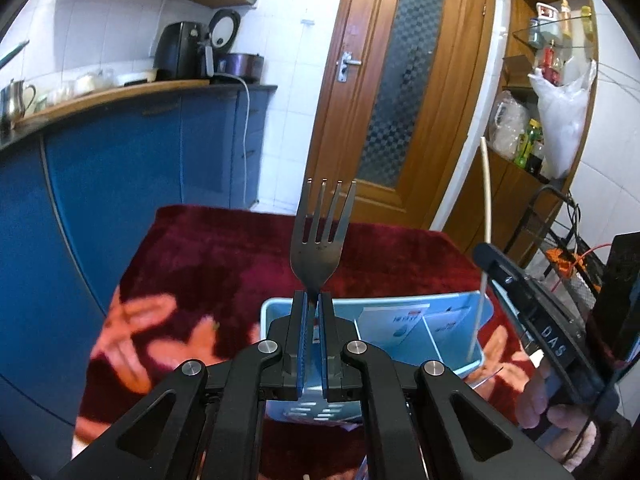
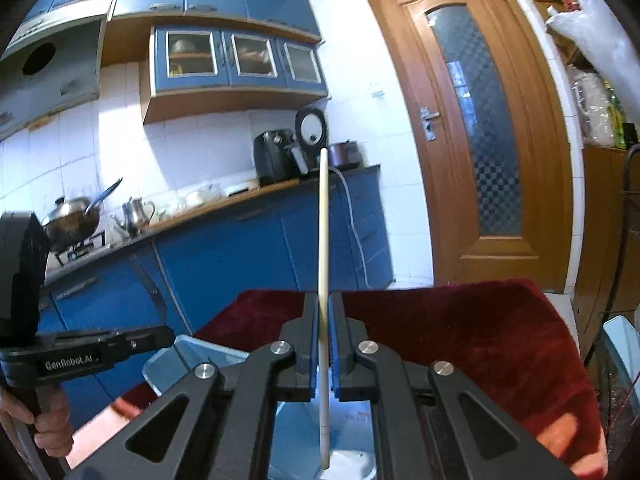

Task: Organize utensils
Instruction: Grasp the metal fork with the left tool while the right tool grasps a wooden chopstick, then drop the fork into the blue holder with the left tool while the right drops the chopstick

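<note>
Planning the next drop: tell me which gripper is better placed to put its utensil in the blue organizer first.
Probably left. The left gripper holds the fork directly over the blue organizer; the right gripper holds its chopstick beside the far edge.

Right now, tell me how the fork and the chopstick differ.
The fork is dark metal with four prongs; the chopstick is a pale, plain, thin stick. The left tongs grip the fork at its neck; the right tongs grip the chopstick partway along. Both stand upright over the blue tray.
</note>
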A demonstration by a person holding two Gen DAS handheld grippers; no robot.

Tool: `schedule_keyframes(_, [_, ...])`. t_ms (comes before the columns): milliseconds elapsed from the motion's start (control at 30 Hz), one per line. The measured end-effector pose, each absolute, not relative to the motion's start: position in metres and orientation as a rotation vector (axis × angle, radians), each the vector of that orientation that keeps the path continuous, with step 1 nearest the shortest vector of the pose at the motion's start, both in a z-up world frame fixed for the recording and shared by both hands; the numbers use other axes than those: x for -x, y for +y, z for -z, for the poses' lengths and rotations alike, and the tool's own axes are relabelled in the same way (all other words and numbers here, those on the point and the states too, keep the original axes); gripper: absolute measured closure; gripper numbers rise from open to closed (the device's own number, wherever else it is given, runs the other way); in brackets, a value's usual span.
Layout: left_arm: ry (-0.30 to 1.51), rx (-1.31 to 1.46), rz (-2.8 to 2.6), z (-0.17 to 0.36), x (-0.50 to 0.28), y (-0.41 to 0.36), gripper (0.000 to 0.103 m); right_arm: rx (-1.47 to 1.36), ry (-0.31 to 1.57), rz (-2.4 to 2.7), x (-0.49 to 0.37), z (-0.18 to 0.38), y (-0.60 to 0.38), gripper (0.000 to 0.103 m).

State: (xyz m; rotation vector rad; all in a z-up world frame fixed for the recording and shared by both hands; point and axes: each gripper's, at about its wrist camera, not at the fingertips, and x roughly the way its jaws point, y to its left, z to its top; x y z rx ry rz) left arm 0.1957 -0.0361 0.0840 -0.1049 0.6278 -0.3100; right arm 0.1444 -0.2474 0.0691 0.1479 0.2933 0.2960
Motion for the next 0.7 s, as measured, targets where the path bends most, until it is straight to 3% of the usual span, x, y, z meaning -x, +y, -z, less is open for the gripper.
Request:
schedule_keyframes(433, [0.659,0.08,0.352,-0.064,-0.196,-0.036,0.096,-0.071,0.37,-0.262,-0.132,-0.055,-0.242,0.097])
schedule_keyframes(567, [0.655,0.075,0.383,-0.065,-0.193,-0.034,0.085,-0.069,0.401,-0.238,-0.129,-0.053,-0.238,0.096])
schedule_keyframes(700, [0.65,0.052,0.428,-0.069,-0.184,-0.034,0.065,-0.085,0.405,-0.208,-0.123,-0.055,-0.237,0.079])
